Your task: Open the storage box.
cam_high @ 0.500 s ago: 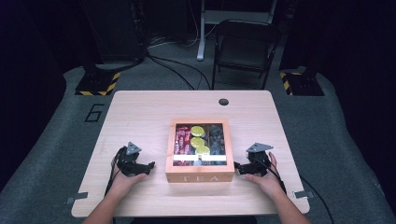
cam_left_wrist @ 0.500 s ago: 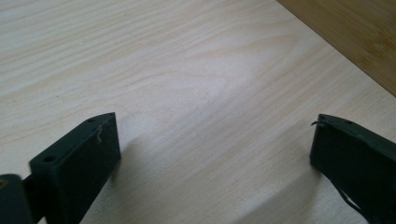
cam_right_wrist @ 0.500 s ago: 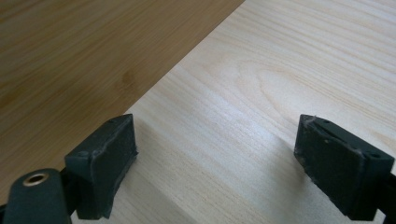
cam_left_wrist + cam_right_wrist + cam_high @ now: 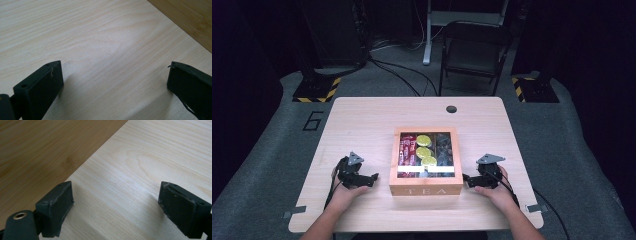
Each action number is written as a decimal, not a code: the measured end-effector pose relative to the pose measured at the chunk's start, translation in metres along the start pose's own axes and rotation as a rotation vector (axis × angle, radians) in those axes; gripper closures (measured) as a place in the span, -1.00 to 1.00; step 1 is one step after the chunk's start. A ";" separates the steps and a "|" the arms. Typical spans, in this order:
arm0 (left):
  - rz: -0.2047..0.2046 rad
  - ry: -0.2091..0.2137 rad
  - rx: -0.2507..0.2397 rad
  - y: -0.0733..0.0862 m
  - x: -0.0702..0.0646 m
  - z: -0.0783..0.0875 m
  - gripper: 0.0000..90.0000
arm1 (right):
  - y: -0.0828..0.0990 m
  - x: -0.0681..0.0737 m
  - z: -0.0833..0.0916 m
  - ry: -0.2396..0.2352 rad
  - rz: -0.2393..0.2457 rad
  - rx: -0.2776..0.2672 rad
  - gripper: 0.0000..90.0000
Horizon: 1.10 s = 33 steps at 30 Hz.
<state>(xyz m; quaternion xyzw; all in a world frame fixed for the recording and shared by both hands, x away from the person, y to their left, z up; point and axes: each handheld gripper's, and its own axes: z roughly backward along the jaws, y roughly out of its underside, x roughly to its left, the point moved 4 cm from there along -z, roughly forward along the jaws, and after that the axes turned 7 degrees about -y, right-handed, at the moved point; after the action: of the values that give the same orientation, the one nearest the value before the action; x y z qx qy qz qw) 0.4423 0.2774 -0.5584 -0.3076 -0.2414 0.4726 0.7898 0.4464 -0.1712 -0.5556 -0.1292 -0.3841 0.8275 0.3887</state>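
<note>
From the high view, you rest both hands on the pale wooden table (image 4: pixel 362 120), one at each side of the wooden tea box (image 4: pixel 426 189), which sits near the front edge at the middle. Its front wall bears the word TEA, and through its clear lid you can see round yellow packets (image 4: pixel 424 150) in the middle row, red packets (image 4: pixel 406 150) to their left and dark ones (image 4: pixel 444 146) to their right. Your left gripper (image 4: pixel 373 178) lies on the table just beside the box's left wall, its tips pointing toward the box but apart from it. Your right gripper (image 4: pixel 465 179) lies just beside the box's right wall, also pointing inward; whether its tips touch the wall is too small to tell. A round cable hole (image 4: pixel 451 109) sits near the table's far edge, and a folding chair (image 4: pixel 474 50) stands on the floor beyond.

In the left gripper view, your left gripper (image 4: pixel 115 77) has its jaws spread wide, with bare table between them and nothing gripped. The side of the tea box (image 4: pixel 192 20) crosses the upper right corner, well clear of the tips.

In the right gripper view, your right gripper (image 4: pixel 116 195) is likewise spread wide over bare table, holding nothing. The tea box (image 4: pixel 45 150) fills the upper left, its base line running just past the left jaw's tip.
</note>
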 end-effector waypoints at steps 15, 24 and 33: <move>0.041 -0.032 -0.009 -0.001 0.002 0.004 -0.74 | -0.002 0.000 0.008 0.003 -0.047 0.016 -0.20; 0.135 0.054 -0.050 -0.010 -0.003 0.023 -0.49 | -0.012 0.011 0.020 -0.075 -0.042 -0.033 -0.04; 0.062 0.110 -0.103 -0.026 -0.022 0.048 -0.37 | -0.025 0.029 0.034 -0.075 0.064 -0.047 -0.01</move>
<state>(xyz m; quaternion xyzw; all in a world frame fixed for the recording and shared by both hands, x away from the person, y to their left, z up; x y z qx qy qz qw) 0.4166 0.2607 -0.5085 -0.3808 -0.2119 0.4661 0.7700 0.4232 -0.1576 -0.5118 -0.1191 -0.4136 0.8344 0.3443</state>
